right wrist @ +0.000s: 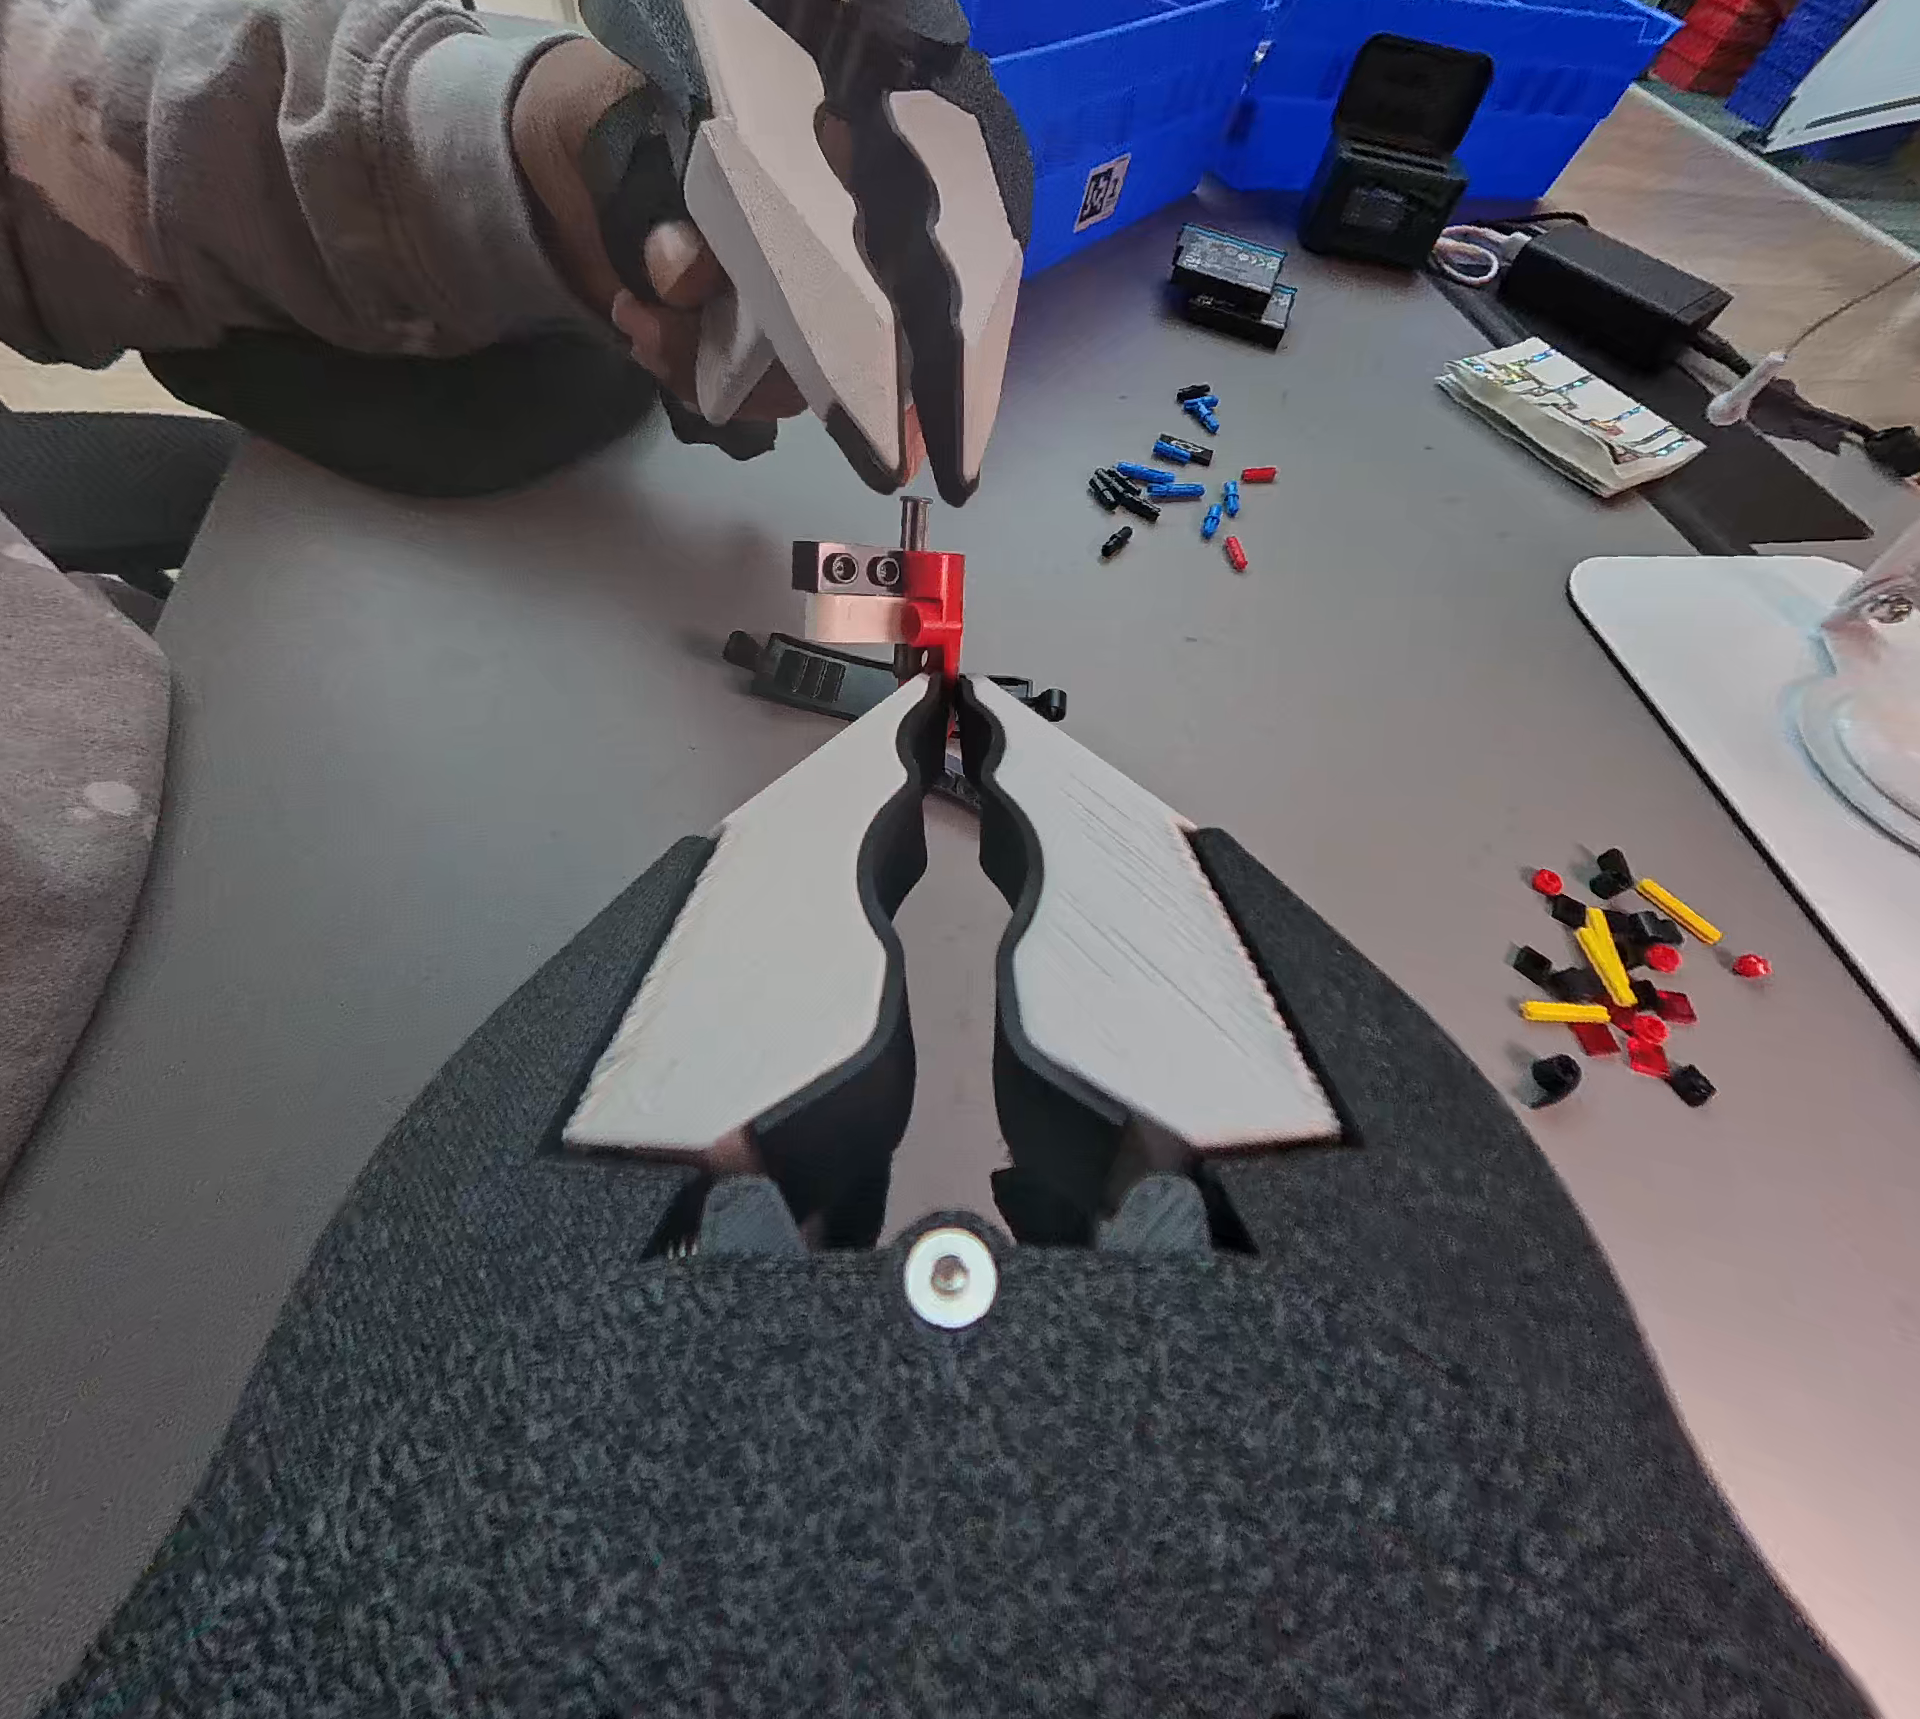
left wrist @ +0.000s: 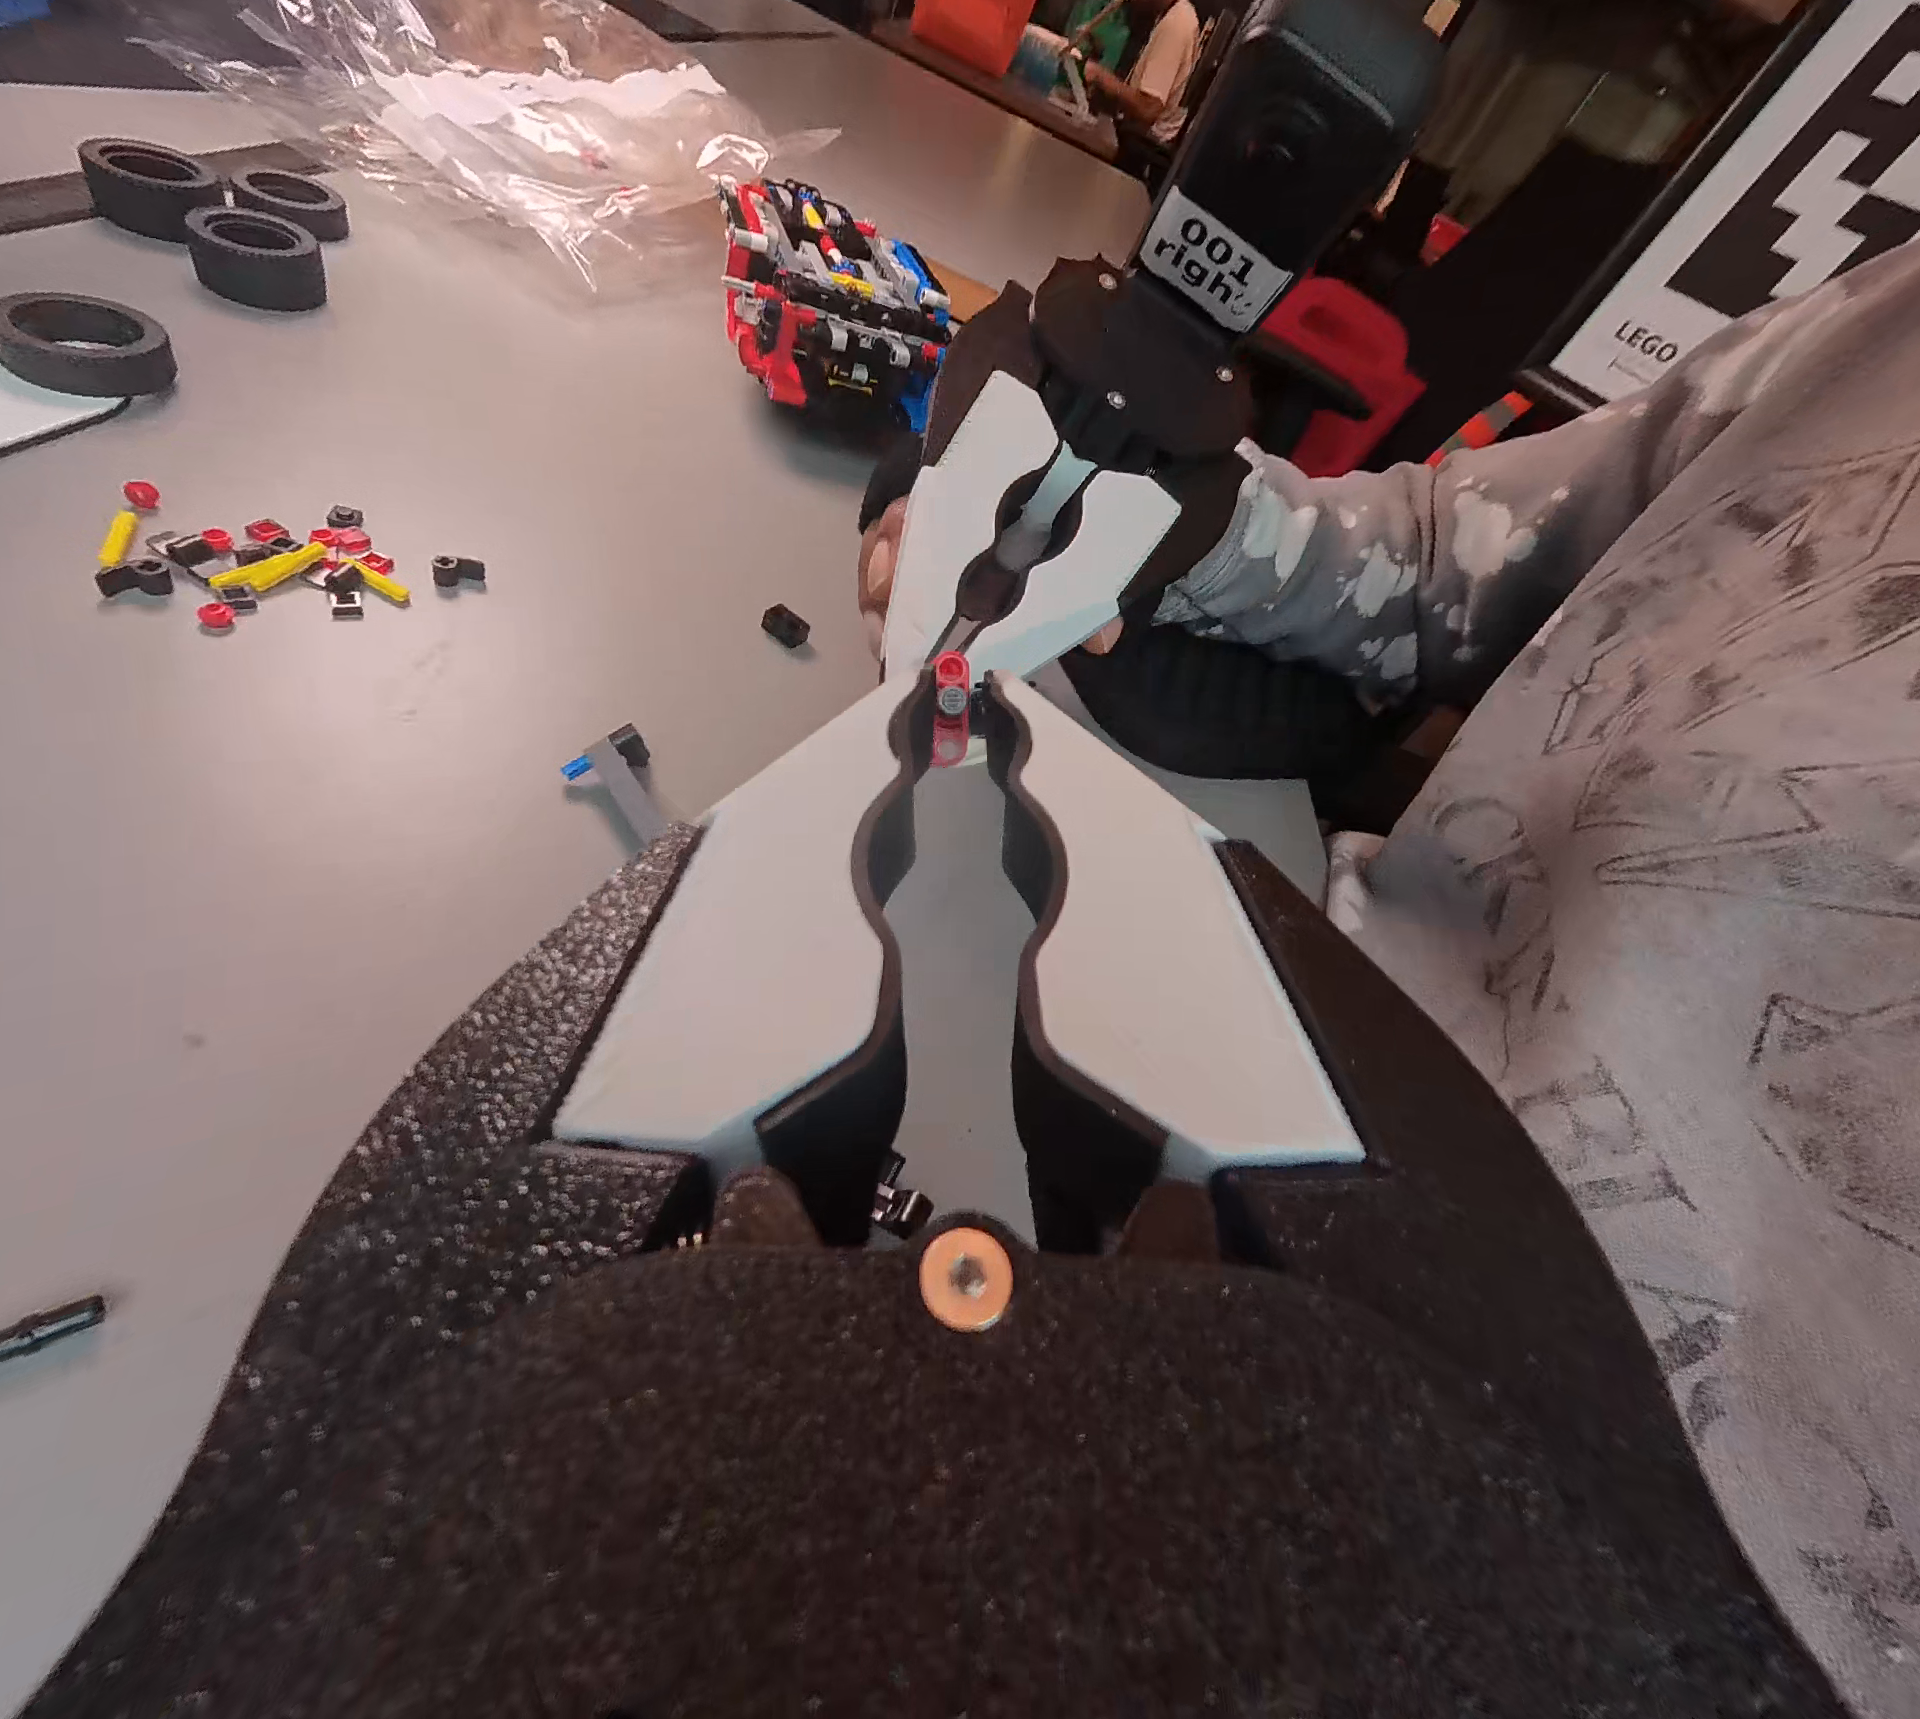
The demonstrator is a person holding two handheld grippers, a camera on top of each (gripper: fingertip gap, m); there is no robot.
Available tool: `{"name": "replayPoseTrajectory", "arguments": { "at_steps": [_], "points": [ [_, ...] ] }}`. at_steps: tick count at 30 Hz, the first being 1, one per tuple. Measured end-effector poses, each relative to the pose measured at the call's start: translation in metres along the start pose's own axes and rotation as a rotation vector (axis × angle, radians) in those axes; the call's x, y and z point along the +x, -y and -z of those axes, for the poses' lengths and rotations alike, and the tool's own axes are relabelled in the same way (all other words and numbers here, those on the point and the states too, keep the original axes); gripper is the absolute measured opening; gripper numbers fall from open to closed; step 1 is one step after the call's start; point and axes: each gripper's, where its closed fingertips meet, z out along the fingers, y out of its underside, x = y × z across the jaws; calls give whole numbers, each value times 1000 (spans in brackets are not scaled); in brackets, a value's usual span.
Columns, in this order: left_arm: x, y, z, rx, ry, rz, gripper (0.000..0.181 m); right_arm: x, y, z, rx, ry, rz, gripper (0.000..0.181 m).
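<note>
My right gripper (right wrist: 943, 695) is shut on the red piece (right wrist: 932, 599) of a small assembly with a black holed brick (right wrist: 847, 568) and a white brick, held above the grey table (right wrist: 416, 786). A grey pin (right wrist: 914, 521) stands up out of the red piece. My left gripper (right wrist: 923, 480) hangs tips-down just above the pin's head, its jaws slightly apart and not gripping it. In the left wrist view the left gripper (left wrist: 953, 693) frames the pin (left wrist: 948, 698) and red piece (left wrist: 948, 739), and the right gripper (left wrist: 961, 635) comes in from beyond.
A black part (right wrist: 800, 677) lies under the assembly. A half-built model (left wrist: 831, 298), tyres (left wrist: 255, 246), a plastic bag (left wrist: 468, 80) and a pile of loose pieces (left wrist: 260, 563) lie to the left. Blue bins (right wrist: 1143, 38), small pins (right wrist: 1164, 485), batteries (right wrist: 1231, 277) and a white mat (right wrist: 1714, 682) are also in view. Less than 4 cm separates the two grippers' tips. From either gripper's tips it is about 30 centimetres to the half-built model (left wrist: 831, 298).
</note>
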Motion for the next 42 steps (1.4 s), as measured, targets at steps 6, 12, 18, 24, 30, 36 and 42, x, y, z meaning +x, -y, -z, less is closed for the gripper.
{"name": "replayPoseTrajectory", "arguments": {
  "at_steps": [6,12,18,24,30,36,42],
  "points": [
    [-1,-10,-3,-69,36,-59,2,0,1,1,-8,-15,39,1],
    [-1,-9,-4,-46,38,-58,2,2,1,2,-16,-36,73,1],
    [1,-12,-8,-56,30,-62,4,-2,-4,0,-29,-13,70,1],
    [4,-1,-5,15,16,-42,3,0,10,5,75,-16,37,2],
    [12,7,-4,89,-48,-4,2,-15,31,12,238,156,-116,63],
    [24,-1,-16,34,-52,-108,2,-35,32,7,237,236,-100,32],
    [26,2,-13,-6,-3,-230,3,-34,37,10,242,249,-89,32]
  ]
}}
